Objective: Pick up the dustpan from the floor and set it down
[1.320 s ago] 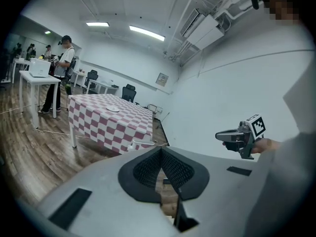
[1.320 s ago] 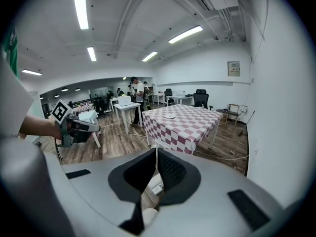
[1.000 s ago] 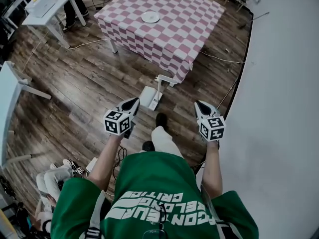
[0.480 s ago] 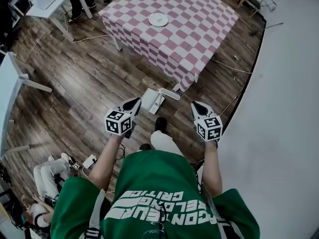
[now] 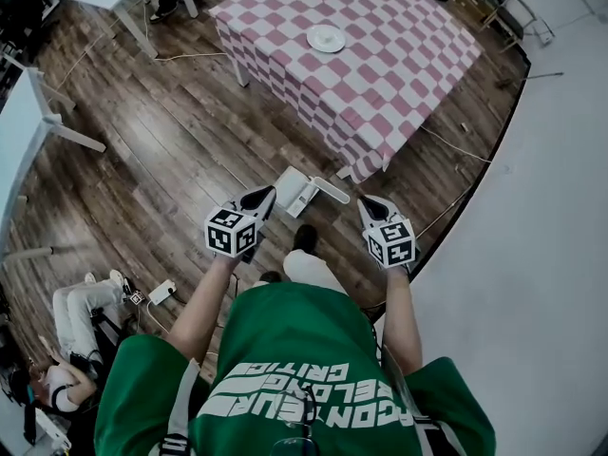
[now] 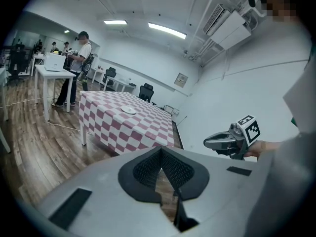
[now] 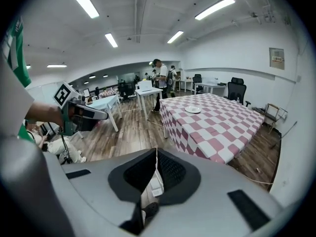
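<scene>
Wood-plank floor (image 5: 171, 160), white plastic dustpan (image 5: 293, 186), left gripper (image 5: 263, 196), right gripper (image 5: 365, 200) both closed, empty

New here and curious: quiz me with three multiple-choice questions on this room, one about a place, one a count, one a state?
1. Where is the white dustpan? A on a shelf; B on a chair; C on the wooden floor beside the checked table.
2. How many plates are on that table? A one; B three; C none.
3. The right gripper's jaws are: A wide apart; B together, empty; C clamped on the dustpan.
Answers: C, it lies on the boards by the table corner; A, a single white plate shows; B, its view shows the pads meeting, nothing between.
</scene>
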